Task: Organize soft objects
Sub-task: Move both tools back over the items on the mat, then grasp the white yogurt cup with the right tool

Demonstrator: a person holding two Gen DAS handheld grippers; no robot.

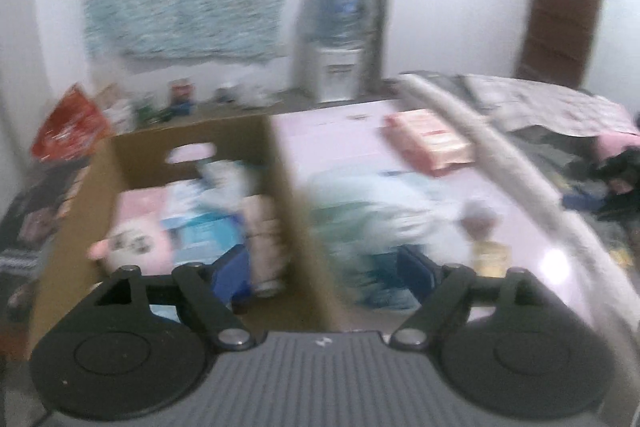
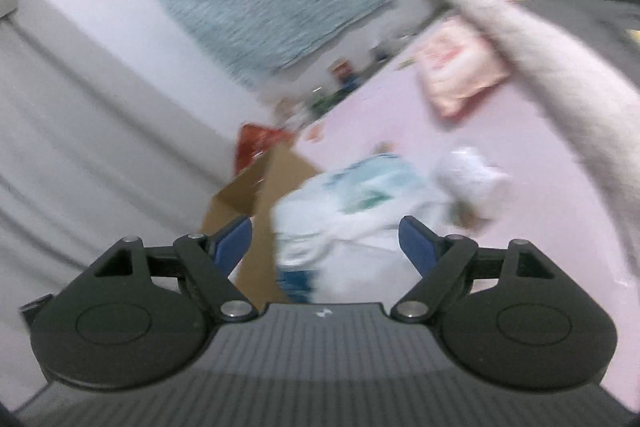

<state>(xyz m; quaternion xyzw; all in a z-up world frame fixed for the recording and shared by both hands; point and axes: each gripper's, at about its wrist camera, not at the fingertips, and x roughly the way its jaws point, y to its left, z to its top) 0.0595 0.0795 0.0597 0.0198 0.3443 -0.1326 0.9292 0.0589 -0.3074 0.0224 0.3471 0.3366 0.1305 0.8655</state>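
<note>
Both pictures are smeared with blur, so small things are hard to make out.

The left gripper (image 1: pixel 324 267) has its 2 blue fingers (image 1: pixel 230 275) spread wide, and nothing is held between them. It hangs over the right wall of a brown cardboard box (image 1: pixel 280 187) that sits on a pink table (image 1: pixel 340 131). Inside the box lie soft things: a pink and white plush toy (image 1: pixel 128 243), a blue and white packet (image 1: pixel 200 227) and a tan roll (image 1: pixel 262 231) leaning on the box wall. Just outside the box, on the table, lies a white and green soft pack (image 1: pixel 372 215). Farther back on the table is a pink packet (image 1: pixel 428 139). A water dispenser (image 1: pixel 340 39) stands by the wall.

The right gripper (image 2: pixel 326 241) is also spread wide, and its pads touch nothing. Ahead of it the white and green soft pack (image 2: pixel 352 203) rests on the table (image 2: pixel 520 267), touching the corner of the box (image 2: pixel 260 195). A small white thing (image 2: pixel 472 179), maybe a roll or a bag, lies just beside the pack. The pink packet (image 2: pixel 456 67) sits well apart, farther off. A light grey sleeve (image 2: pixel 560 75) crosses the right side.
</note>
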